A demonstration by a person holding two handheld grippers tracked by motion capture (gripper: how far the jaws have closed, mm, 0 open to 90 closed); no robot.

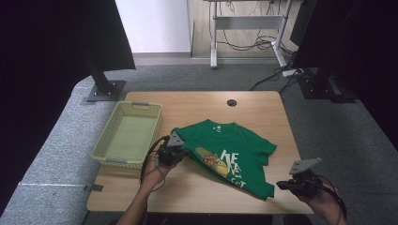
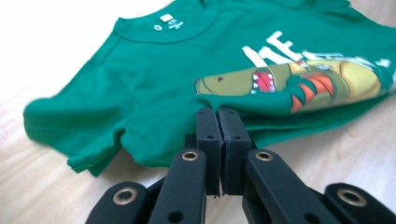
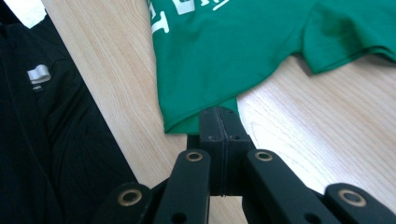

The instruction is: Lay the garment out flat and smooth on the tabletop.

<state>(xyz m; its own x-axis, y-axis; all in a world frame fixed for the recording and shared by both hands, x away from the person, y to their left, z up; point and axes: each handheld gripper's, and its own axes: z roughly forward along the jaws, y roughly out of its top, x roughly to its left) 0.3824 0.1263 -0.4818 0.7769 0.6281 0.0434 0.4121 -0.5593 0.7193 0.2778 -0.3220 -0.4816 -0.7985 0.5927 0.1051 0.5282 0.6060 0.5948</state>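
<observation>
Green cotton, the T-shirt (image 1: 225, 152) lies partly folded near the middle of the wooden surface (image 1: 197, 187), its dinosaur print (image 2: 289, 84) and white lettering turned up. The left claw (image 2: 220, 116) is pinched tight on the shirt's folded edge below the print, and the right claw (image 3: 219, 116) is clamped on the hem corner by the surface's near edge. A pale yellow basket (image 1: 127, 135) stands just left of the shirt.
</observation>
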